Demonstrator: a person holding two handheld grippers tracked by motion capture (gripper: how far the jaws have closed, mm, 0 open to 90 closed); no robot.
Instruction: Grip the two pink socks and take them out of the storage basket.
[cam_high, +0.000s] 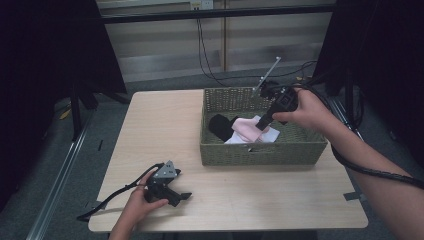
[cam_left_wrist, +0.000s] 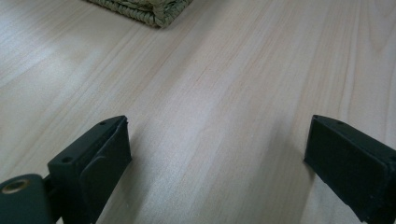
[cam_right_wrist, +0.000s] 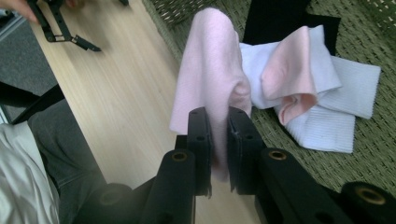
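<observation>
The right gripper (cam_right_wrist: 218, 140) is clamped on a fold of a pink sock (cam_right_wrist: 210, 79), its jaws pinching the cloth near one edge so the rest drapes up and over the tips; in the high view this gripper (cam_high: 261, 126) reaches down into the woven basket (cam_high: 260, 155) that sits toward the far right part of the table (cam_high: 165, 130). The sock looks light, soft and limp, so it should lift with little effort but will sag, swing and may drag neighbours along; a pinch through a doubled fold or the ribbed cuff likely holds better than a single thin layer. Just beside it in the basket lie a second pink sock (cam_right_wrist: 287, 70), folded over what looks like two white socks (cam_right_wrist: 336, 112), and a black piece of cloth (cam_right_wrist: 280, 18) behind them whose count I cannot tell. So: two pink, apparently two white, at least one black, one basket. The left gripper (cam_left_wrist: 217, 154) rests near the table's near left corner, jaws spread wide over bare wood, holding nothing.
</observation>
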